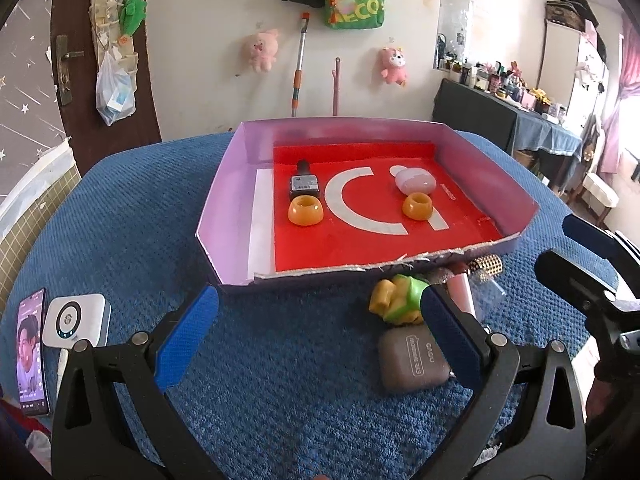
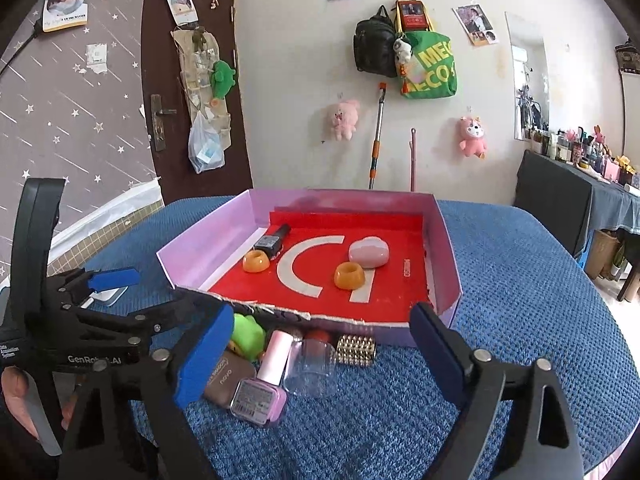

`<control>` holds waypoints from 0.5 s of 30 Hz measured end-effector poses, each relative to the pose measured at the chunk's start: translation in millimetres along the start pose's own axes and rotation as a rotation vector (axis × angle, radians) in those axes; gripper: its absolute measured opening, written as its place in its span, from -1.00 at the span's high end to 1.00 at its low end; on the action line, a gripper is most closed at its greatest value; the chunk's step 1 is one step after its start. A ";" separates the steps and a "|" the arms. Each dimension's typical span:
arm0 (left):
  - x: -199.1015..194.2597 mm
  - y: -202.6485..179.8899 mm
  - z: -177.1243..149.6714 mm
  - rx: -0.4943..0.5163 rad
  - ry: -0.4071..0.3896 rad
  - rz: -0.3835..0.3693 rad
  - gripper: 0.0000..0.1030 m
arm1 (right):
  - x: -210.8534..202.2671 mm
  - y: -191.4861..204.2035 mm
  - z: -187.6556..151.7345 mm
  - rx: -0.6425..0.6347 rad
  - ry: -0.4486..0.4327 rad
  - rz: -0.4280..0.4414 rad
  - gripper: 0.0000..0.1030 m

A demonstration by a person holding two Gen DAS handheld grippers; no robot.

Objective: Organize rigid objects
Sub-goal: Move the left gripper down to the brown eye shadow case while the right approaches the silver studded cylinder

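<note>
A pink-walled box (image 1: 224, 200) with a red floor holds a dark nail polish bottle (image 1: 304, 184), two orange rings (image 1: 306, 210) and a pink oval case (image 1: 414, 182). In front of the box lie a green and yellow toy (image 2: 248, 334), a brown case (image 2: 228, 380), a pink nail polish bottle (image 2: 264, 388), a clear cup (image 2: 312, 368) and a gold studded cylinder (image 2: 356, 350). My right gripper (image 2: 320, 356) is open just above this pile, its pads touching nothing. My left gripper (image 1: 320, 336) stands open over bare cloth, with the brown case (image 1: 408, 364) by its right finger.
The table wears a blue textured cloth (image 1: 280, 400). A phone (image 1: 32, 352) and a white device (image 1: 76, 320) lie at its left edge. A dark side table (image 2: 560, 200) with several bottles stands at the far right. Bags and plush toys hang on the wall.
</note>
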State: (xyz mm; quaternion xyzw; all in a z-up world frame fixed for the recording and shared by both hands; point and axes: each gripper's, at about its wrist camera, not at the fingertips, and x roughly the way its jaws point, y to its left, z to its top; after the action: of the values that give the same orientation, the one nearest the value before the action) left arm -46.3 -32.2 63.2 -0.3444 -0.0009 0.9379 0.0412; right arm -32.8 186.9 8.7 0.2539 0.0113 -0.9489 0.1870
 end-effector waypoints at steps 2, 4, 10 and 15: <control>-1.0 0.4 -2.8 -0.005 -0.001 -0.005 -1.00 | 0.5 1.4 -2.0 -0.006 0.008 -0.002 -0.67; -1.8 1.0 -5.2 -0.013 -0.003 -0.010 -1.00 | 0.4 1.6 -4.6 -0.008 0.016 -0.005 -0.63; 0.8 -3.9 -12.7 -0.006 0.014 -0.039 -0.99 | 4.4 -3.8 -15.0 0.011 0.055 0.000 -0.44; 1.4 -10.1 -19.7 0.001 0.032 -0.072 -0.99 | 7.5 -9.4 -24.8 0.032 0.093 0.009 -0.31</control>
State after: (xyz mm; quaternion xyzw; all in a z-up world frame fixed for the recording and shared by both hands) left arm -33.9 -22.5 47.6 -0.3592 -0.0122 0.9301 0.0753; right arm -30.4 196.0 -17.2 0.3009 0.0035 -0.9352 0.1865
